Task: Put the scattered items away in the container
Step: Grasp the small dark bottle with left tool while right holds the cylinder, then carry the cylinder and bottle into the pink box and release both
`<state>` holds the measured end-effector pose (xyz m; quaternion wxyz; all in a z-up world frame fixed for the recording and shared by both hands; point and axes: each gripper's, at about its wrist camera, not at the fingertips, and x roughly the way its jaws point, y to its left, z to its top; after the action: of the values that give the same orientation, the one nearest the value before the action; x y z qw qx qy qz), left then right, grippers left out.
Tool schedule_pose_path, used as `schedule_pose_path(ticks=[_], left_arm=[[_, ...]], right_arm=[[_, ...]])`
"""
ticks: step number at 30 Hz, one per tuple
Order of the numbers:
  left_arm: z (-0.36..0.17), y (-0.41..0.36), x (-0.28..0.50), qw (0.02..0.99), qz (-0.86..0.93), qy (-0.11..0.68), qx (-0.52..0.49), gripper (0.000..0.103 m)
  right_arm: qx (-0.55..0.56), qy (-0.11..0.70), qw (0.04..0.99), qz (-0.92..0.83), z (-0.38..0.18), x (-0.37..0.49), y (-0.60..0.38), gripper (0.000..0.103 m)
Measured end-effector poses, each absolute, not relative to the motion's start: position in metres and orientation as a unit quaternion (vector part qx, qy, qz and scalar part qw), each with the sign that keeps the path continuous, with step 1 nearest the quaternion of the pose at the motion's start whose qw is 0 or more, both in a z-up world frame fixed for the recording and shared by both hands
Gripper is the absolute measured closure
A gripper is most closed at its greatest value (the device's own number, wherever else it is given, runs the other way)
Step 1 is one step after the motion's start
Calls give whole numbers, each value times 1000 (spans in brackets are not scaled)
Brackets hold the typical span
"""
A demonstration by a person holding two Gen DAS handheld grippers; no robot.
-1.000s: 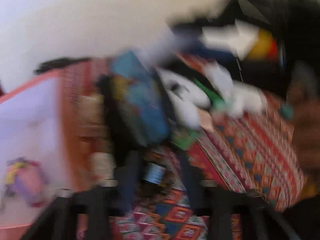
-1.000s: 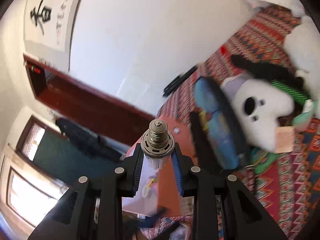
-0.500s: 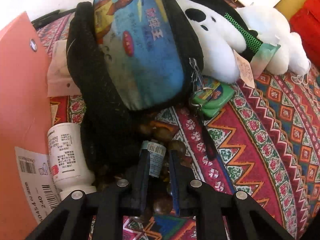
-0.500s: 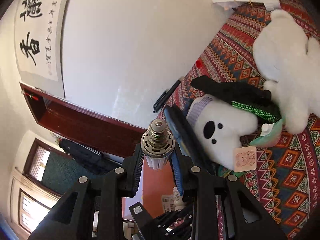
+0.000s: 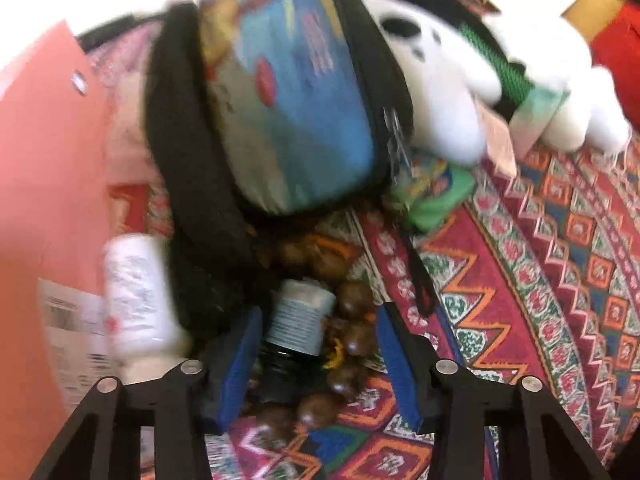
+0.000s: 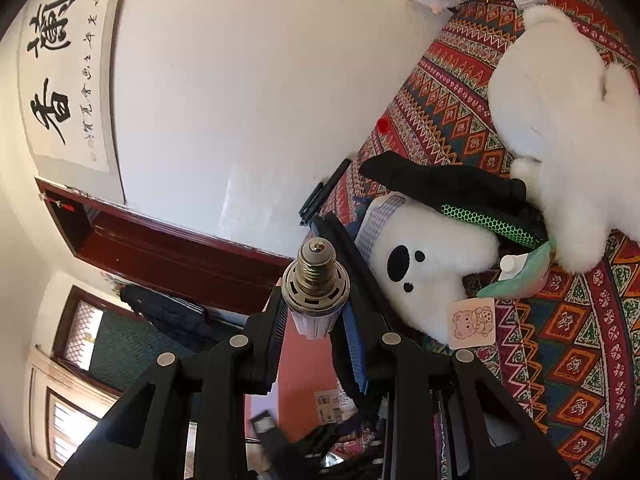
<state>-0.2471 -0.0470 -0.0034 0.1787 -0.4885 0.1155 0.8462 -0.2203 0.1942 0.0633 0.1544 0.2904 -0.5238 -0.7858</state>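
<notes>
My left gripper (image 5: 316, 316) is open over a small dark bottle with a pale label (image 5: 299, 320), which lies between the jaws on a string of brown wooden beads (image 5: 352, 340). A white pill bottle (image 5: 134, 296) lies to its left beside the orange container wall (image 5: 44, 184). My right gripper (image 6: 314, 312) is shut on an LED bulb (image 6: 315, 284), screw base pointing up, held high above the patterned cloth (image 6: 560, 340).
A blue and black pouch (image 5: 288, 92) stands just beyond the beads. A white plush dog (image 5: 436, 64) with a green collar lies to its right; it also shows in the right wrist view (image 6: 432, 260). A green keyring tag (image 5: 432, 192) lies by the pouch.
My left gripper has opened; half a second ago it was shut on the small dark bottle. The bottle now lies on the beads. My right gripper still holds the bulb, tilted slightly.
</notes>
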Motion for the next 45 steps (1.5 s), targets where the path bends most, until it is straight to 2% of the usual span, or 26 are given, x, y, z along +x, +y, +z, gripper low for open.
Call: schedule_pose_path(ticks=[2, 5, 6, 10, 15, 19, 26, 32, 40, 45], left_arm=[[2, -55, -249, 173, 850, 97, -489, 72], [-6, -59, -256, 172, 842, 94, -503, 74], [-11, -56, -256, 173, 837, 105, -508, 77], [-28, -42, -251, 170, 824, 161, -515, 76], [-36, -38, -255, 180, 828, 148, -511, 74], [-30, -36, -243, 187, 830, 148, -505, 78], [22, -39, -208, 219, 857, 119, -451, 78], [61, -34, -214, 237, 883, 70, -399, 78], [117, -97, -207, 215, 918, -18, -334, 78], [139, -160, -198, 154, 941, -53, -295, 78]], right_arm=[[289, -526, 152, -785, 63, -221, 197, 73], [292, -529, 152, -782, 60, -222, 198, 73], [294, -529, 153, -781, 59, -222, 197, 73], [299, -532, 155, -777, 56, -224, 196, 73], [300, -531, 153, -777, 55, -224, 194, 73], [303, -529, 152, -778, 55, -223, 193, 73], [297, -523, 151, -784, 60, -222, 191, 73], [296, -508, 154, -794, 68, -220, 181, 73], [281, -473, 194, -812, 98, -217, 139, 73], [283, -426, 239, -825, 120, -224, 79, 73]])
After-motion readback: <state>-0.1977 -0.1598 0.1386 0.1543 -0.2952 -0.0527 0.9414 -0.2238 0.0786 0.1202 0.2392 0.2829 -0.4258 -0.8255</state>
